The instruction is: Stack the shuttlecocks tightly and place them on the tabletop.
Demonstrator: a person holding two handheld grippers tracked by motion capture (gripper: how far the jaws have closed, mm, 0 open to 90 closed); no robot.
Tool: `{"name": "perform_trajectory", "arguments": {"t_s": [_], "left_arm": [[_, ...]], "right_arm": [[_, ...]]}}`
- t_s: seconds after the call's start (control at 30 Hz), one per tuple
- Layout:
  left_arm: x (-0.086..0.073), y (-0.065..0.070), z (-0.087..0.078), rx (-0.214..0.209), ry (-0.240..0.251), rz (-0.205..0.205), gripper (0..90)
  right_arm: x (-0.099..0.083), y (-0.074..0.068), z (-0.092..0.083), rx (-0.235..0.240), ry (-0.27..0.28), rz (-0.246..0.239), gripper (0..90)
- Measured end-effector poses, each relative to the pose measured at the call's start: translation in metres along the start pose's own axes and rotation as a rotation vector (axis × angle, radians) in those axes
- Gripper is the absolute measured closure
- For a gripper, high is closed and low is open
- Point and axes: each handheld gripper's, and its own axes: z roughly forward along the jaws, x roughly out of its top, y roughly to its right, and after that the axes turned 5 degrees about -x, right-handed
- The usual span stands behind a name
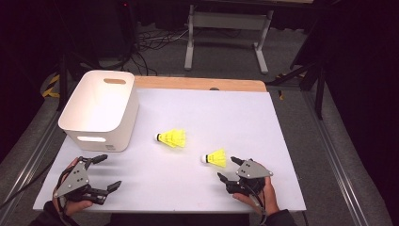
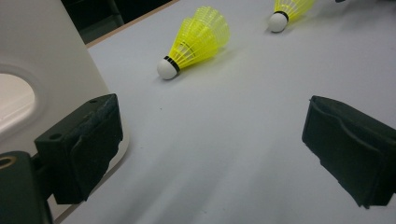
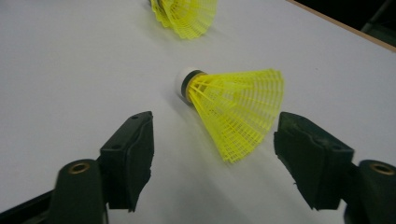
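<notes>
**Right hand-held gripper spread around a shuttlecock's skirt end**

The nearer yellow shuttlecock [image 1: 214, 157] lies on its side on the white surface [image 1: 197, 117], near the right front, with its white cork tip pointing left. The right hand-held gripper [image 1: 227, 168] sits just near and right of it, low over the surface and aimed towards it. In the right gripper view the shuttlecock [image 3: 233, 105] lies just ahead of the two black jaws, its flared skirt reaching down into the mouth of the gap between them. The jaws stand spread on either side, and the pads [image 3: 135, 154] are apart from the mesh; nothing is pinched.

A second yellow shuttlecock [image 1: 172, 138] lies farther off and to the left, near the middle of the surface, well apart from the first.

The left hand-held gripper [image 1: 112, 172] rests at the near left with its jaws spread wide and nothing between them. It sits just in front of a white bin [image 1: 101, 110], which stands at the far left of the surface. In the left gripper view the bin's wall [image 2: 42, 51] is right beside one jaw.
</notes>
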Motion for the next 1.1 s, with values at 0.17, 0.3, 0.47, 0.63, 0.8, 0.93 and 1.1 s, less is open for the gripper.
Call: {"name": "perform_trajectory", "arguments": {"t_s": [0.17,0.3,0.47,0.63,0.8,0.93,1.1], "left_arm": [[-0.001,0.000,-0.001,0.006,-0.004,-0.005,6.1],[-0.002,0.000,-0.002,0.011,-0.004,-0.008,6.2],[-0.002,0.000,-0.001,0.006,-0.016,-0.004,6.4],[-0.003,0.000,0.000,0.002,-0.021,-0.010,6.5],[-0.003,0.001,0.001,-0.001,-0.023,-0.006,6.5],[-0.002,0.002,0.001,-0.003,-0.026,-0.008,6.6],[-0.003,0.001,0.000,-0.002,-0.027,-0.009,6.6]], "right_arm": [[0.004,0.005,0.006,0.063,-0.020,0.021,40.5],[0.005,0.009,0.008,0.089,-0.032,0.025,45.9],[0.007,0.008,0.013,0.093,-0.067,0.003,53.9],[0.008,0.002,0.015,0.120,-0.094,-0.024,67.2],[0.009,0.003,0.016,0.119,-0.094,-0.021,77.7],[0.012,0.004,0.018,0.127,-0.090,-0.030,87.2],[0.014,0.005,0.017,0.130,-0.085,-0.033,90.0]]}}
